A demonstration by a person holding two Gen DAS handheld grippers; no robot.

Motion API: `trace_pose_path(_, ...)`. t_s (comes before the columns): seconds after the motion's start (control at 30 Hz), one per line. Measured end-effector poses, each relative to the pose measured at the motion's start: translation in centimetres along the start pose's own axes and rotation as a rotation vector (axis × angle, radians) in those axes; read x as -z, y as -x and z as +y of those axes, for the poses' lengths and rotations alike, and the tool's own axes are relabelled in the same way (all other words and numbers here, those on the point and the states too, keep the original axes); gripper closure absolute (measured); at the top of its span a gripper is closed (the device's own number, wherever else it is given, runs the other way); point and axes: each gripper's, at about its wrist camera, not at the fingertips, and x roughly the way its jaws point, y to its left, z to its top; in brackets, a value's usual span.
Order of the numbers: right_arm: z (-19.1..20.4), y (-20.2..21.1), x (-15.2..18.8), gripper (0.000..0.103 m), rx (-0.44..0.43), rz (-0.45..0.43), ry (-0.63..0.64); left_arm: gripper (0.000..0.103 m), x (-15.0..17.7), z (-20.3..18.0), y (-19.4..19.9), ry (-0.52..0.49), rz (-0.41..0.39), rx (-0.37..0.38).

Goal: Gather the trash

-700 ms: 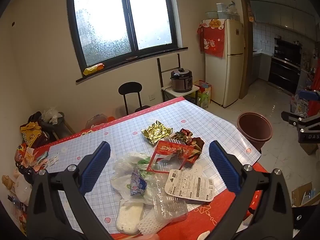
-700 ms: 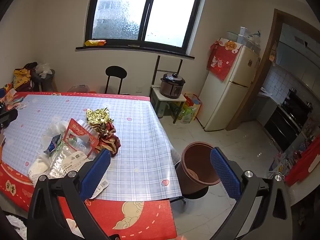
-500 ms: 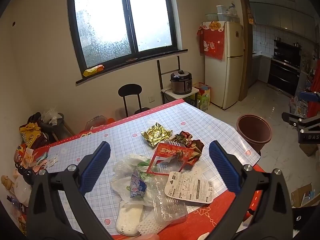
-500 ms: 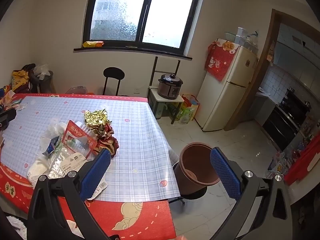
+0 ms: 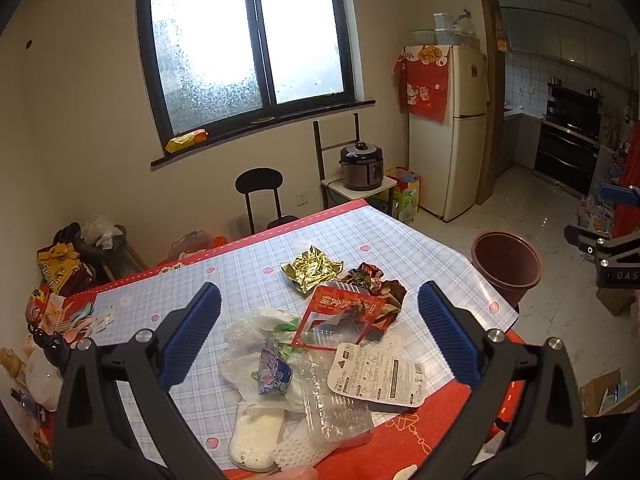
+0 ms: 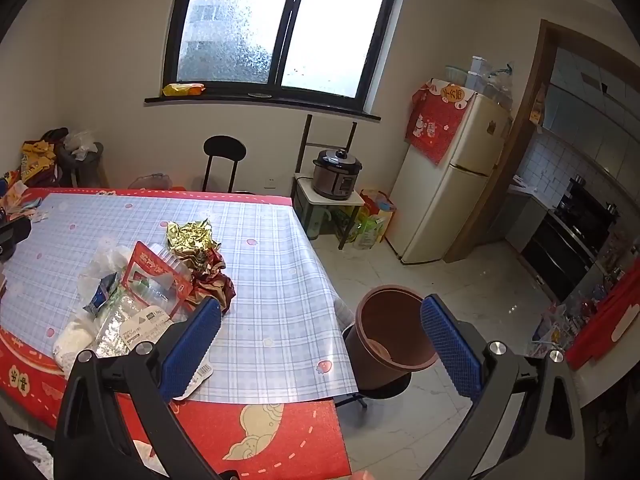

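Here, both the left gripper [image 5: 319, 330] and right gripper [image 6: 320, 330] gape wide, holding nothing. One trash pile [image 5: 320, 344] lies on the surface [image 5: 256, 276]; one brown bin [image 6: 390, 330] stands right of it.

Left wrist view: looks forward and down along the left gripper [image 5: 319, 332] from the near edge of the worktop [image 5: 248, 276], close over the trash pile [image 5: 320, 344], facing the window [image 5: 248, 40].

Right wrist view: set off the worktop's right corner, angled down past the right gripper [image 6: 320, 344] onto the brown bin [image 6: 390, 336] on the floor, trash pile at frame left.

Shared: worktop, pile, bin, window, fridge [image 6: 452, 176], rice cooker [image 5: 361, 166]. Right gripper's side shows at the left view's right edge.
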Motion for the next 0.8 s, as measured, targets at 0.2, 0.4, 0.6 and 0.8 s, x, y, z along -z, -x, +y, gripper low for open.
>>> trace_pose_path(0.2, -0.19, 0.15, 0.02, 0.005, -0.004, 0.001, -0.001, 0.006, -0.01, 0.04, 0.04, 0.002, -0.001, 0.000)
trace_pose_path(0.4, -0.10, 0.06, 0.18, 0.004, -0.002, -0.002, -0.001, 0.006, -0.03, 0.01, 0.17, 0.004, -0.001, 0.001)
trace_pose_path(0.6, -0.12, 0.08, 0.16, 0.004, -0.003, -0.001, -0.001, 0.006, -0.03, 0.07, 0.09, 0.004, -0.002, 0.002)
trace_pose_path(0.8, -0.08, 0.18, 0.19, 0.004, -0.003, -0.001, -0.001, 0.006, -0.11, -0.01, 0.23, 0.003, -0.003, 0.001)
